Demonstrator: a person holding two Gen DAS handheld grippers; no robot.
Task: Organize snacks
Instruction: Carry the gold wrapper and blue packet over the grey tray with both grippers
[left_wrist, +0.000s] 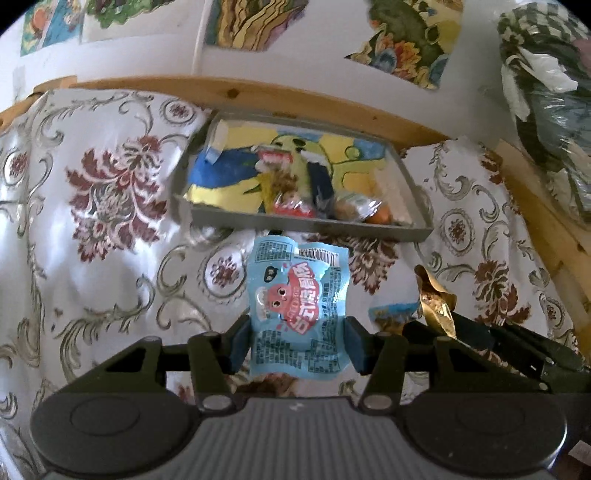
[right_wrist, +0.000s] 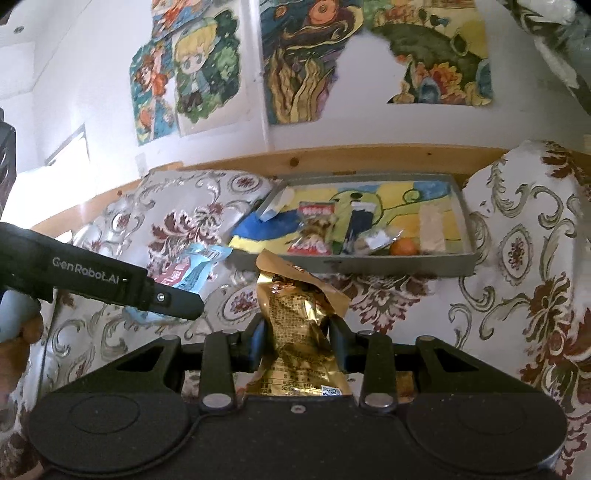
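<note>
My left gripper (left_wrist: 297, 338) is shut on a light blue snack packet (left_wrist: 299, 306) with a red cartoon octopus, held above the floral cloth just short of the grey tray (left_wrist: 303, 224). My right gripper (right_wrist: 295, 341) is shut on a crinkled gold snack packet (right_wrist: 295, 325), also in front of the tray (right_wrist: 369, 264). The tray has a colourful cartoon lining and holds several wrapped snacks (right_wrist: 314, 230) and a small orange (right_wrist: 404, 246). From the right wrist view the left gripper (right_wrist: 110, 282) shows at the left with the blue packet (right_wrist: 195, 269). The gold packet (left_wrist: 434, 299) appears at the right of the left wrist view.
A floral cloth (left_wrist: 110, 206) covers the surface, bordered by a wooden rail (right_wrist: 332, 157) against a white wall with paper pictures (right_wrist: 295, 59). Another small blue packet (left_wrist: 391, 315) lies on the cloth near the right gripper. Bundled fabric and plastic (left_wrist: 546, 92) sit at the far right.
</note>
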